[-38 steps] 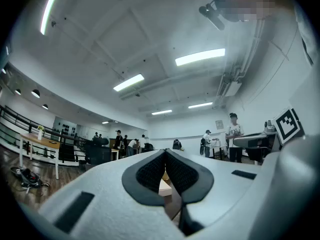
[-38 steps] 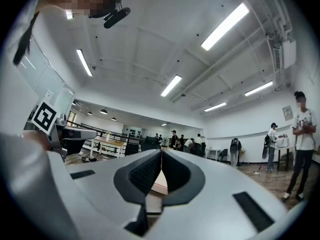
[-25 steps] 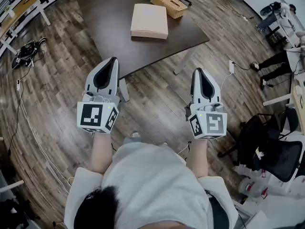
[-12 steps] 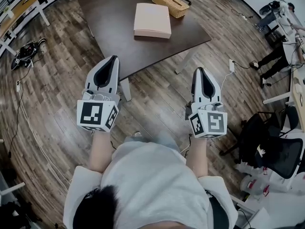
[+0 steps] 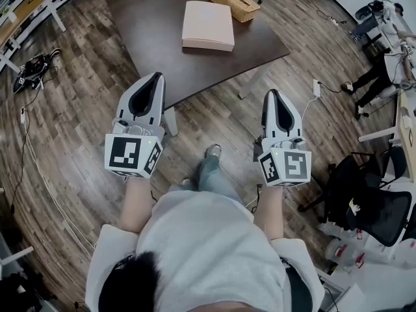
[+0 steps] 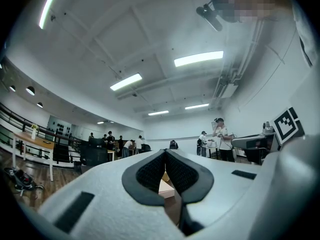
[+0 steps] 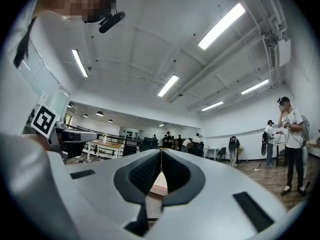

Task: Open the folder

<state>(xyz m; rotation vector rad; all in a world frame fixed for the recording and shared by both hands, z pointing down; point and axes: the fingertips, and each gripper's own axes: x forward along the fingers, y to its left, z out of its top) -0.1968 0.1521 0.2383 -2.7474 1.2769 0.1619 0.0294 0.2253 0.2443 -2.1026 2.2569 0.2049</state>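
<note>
Clenched tight on nothing, my left white two-jaw claw (image 5: 155, 77) sits left of centre in the head view; in its own view the dark ribbed pads (image 6: 150, 171) meet at the tips. My right white claw (image 5: 272, 95), right of centre, is pressed together the same way and is just as empty. Both point toward the top of the frame, each with its square-marker cube (image 5: 132, 155) nearest my body. They hang over the grey-brown wood-plank floor (image 5: 78, 116), by the lower edge of the dark brown table (image 5: 149, 38). On that table, at the upper centre of the frame, the pale pink flat rectangular folder (image 5: 208, 25) lies with its cover shut, well apart from both claws. A tan woven basket (image 5: 232, 5) stands just beyond it near the top edge. My grey shoe (image 5: 212, 152) shows between the two claws, and a black office chair (image 5: 374, 207) stands at the lower right
</note>
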